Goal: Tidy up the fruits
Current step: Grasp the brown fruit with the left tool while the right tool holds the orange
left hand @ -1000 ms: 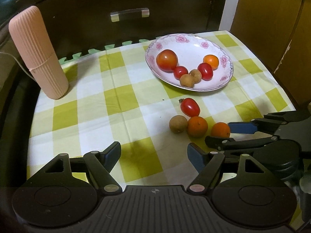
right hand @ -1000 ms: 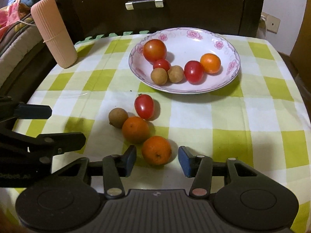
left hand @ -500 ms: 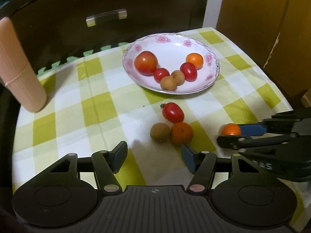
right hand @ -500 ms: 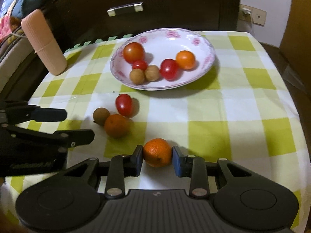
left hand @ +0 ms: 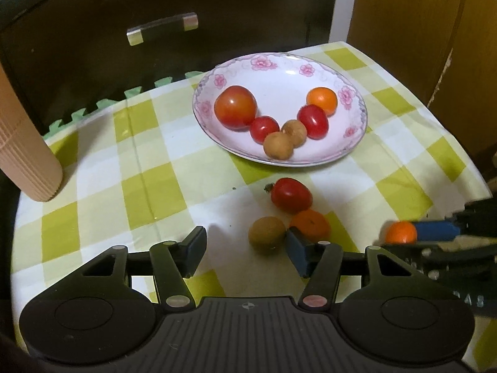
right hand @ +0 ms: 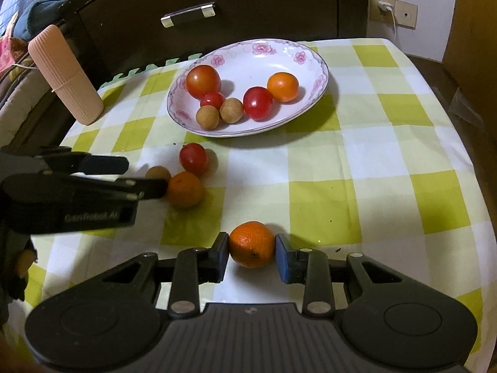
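Observation:
My right gripper (right hand: pixel 252 250) is shut on a small orange (right hand: pixel 252 244), held just above the checked cloth; the same orange (left hand: pixel 400 233) shows at the right of the left wrist view. My left gripper (left hand: pixel 245 250) stands open, its right finger touching a second orange (left hand: pixel 310 224) beside a brown longan (left hand: pixel 266 235) and a red tomato (left hand: pixel 291 194). The flowered plate (left hand: pixel 351 143) behind them holds a big tomato (left hand: pixel 235 107), two small tomatoes, two longans and an orange (left hand: pixel 322 100).
A ribbed pink cylinder (right hand: pixel 65 74) leans at the table's back left. A dark drawer front with a metal handle (right hand: pixel 188 15) stands behind the table. A wall socket with a plug (right hand: pixel 386 7) is at the back right. The table's right edge drops off.
My right gripper has closed on the nearest orange and drawn it back to the right, away from the other loose fruit. My left gripper has moved forward to the longan and second orange.

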`<state>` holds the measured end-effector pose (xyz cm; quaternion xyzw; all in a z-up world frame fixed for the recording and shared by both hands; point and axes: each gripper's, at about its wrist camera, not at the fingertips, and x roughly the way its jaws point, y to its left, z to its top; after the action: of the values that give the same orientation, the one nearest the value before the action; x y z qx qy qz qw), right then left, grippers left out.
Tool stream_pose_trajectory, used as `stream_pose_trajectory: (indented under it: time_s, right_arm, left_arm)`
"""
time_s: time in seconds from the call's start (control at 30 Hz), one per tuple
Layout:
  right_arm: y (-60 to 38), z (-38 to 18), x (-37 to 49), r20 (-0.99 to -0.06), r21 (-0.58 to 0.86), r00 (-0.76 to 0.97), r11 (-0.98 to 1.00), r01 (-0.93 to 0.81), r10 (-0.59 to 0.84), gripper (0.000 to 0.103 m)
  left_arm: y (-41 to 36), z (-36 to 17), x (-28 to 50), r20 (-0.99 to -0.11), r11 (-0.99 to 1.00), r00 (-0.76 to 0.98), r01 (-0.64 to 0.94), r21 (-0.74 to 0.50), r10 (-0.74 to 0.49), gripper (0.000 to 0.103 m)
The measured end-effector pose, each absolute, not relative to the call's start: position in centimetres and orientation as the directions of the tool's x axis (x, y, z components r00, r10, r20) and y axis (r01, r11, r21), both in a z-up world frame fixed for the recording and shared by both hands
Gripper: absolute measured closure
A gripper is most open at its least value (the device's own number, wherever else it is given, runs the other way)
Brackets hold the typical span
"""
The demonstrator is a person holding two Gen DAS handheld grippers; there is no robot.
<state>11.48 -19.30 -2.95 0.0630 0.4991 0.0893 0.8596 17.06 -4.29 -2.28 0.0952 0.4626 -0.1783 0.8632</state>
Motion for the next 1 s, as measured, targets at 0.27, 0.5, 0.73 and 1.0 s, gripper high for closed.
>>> stream_pose_trajectory:
  time_s: [0.27,0.5,0.73,1.0]
  right_arm:
    - [-19.3,-3.0,11.6,-0.847,0.204,0.482,0.974,-0.093,0.224,0.072]
    - [-19.4,-3.0,11.7,-0.851,0.208,0.473,0.974,-0.095,0.228,0.072]
    - [-19.5,-2.9,11.6,-0.849,0.215,0.473,0.972,-0.095,0.234,0.072]
    - [-19.8,-3.0,11.4,-0.852,0.224,0.467,0.971,-0.086,0.238,0.072]
  left_arm:
    - [-4.2,-2.3,16.8,-0.843,0.901,0.475,0.433,-0.024,-0.251,0.047]
    - [-4.6,-2.4,15.2,-0.861,0.864,0.425,0.503,-0.034,-0.281,0.045]
    - [-5.2,-2.1,16.1,-0.844,0.840,0.440,0.542,-0.022,-0.307,0.036]
    - [-6.4,-3.2,17.4,-0.881,0.697,0.361,0.715,0.050,-0.307,0.033]
